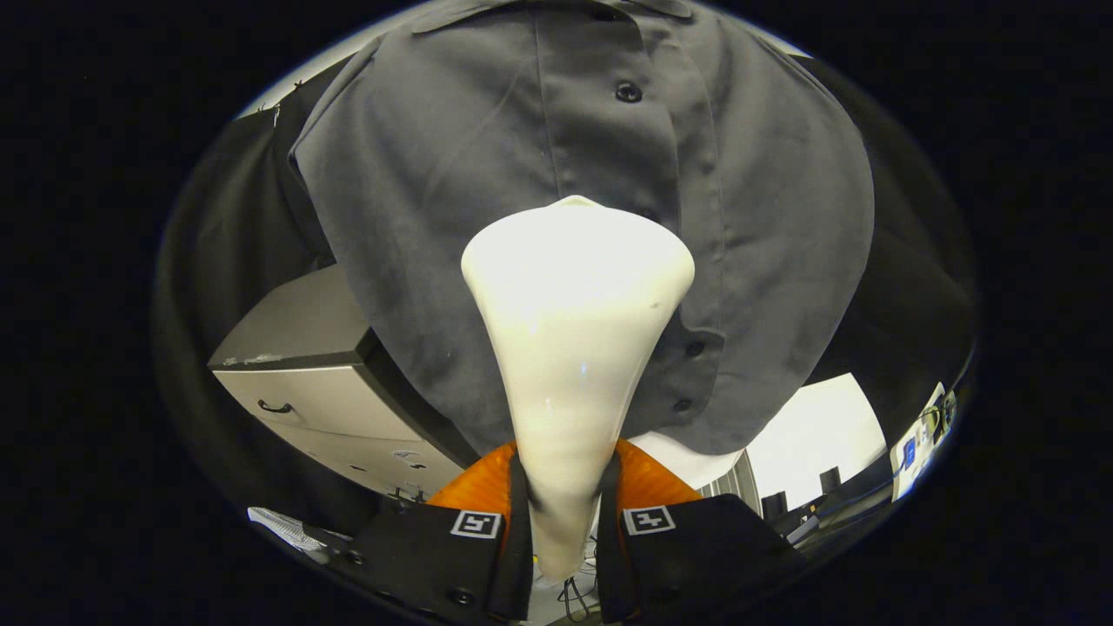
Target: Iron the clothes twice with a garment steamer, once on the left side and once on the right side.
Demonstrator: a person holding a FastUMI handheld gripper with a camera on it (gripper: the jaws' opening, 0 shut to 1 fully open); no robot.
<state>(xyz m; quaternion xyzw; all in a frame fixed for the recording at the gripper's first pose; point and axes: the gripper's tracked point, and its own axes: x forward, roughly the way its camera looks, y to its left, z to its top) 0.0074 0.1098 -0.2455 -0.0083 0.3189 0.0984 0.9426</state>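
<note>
- The gripper [563, 513] has both fingers pressed against the narrow handle of the garment steamer [574, 348], one finger on each side, closed to just the width of that handle.
- The steamer is white and glossy; its slim neck sits between the fingers and it widens steadily as it runs forward, ending in a broad rounded head well beyond the fingertips.
- Straight ahead hangs a grey shirt [487, 156], its front facing the gripper; the steamer's head lies over the shirt's lower middle, just beside the button placket, at or very near the cloth, though whether it actually touches cannot be told.
- The placket runs down the shirt slightly to the right of the steamer head, with a dark button [628, 91] above the head and two more buttons lower down, near the hem on the right of the steamer's neck.
- The shirt's collar shows at the very top, and its hem hangs curved just above the fingers.
- To the left of the steamer, below the shirt's sleeve side, stands a pale cabinet [313, 391] with a dark drawer handle on its front.
- Dark cloth hangs behind the shirt on both sides.
- To the right, below the hem, a bright white surface [817, 435] shows, with small dark objects and cables beside it that are too small to make out.
</note>
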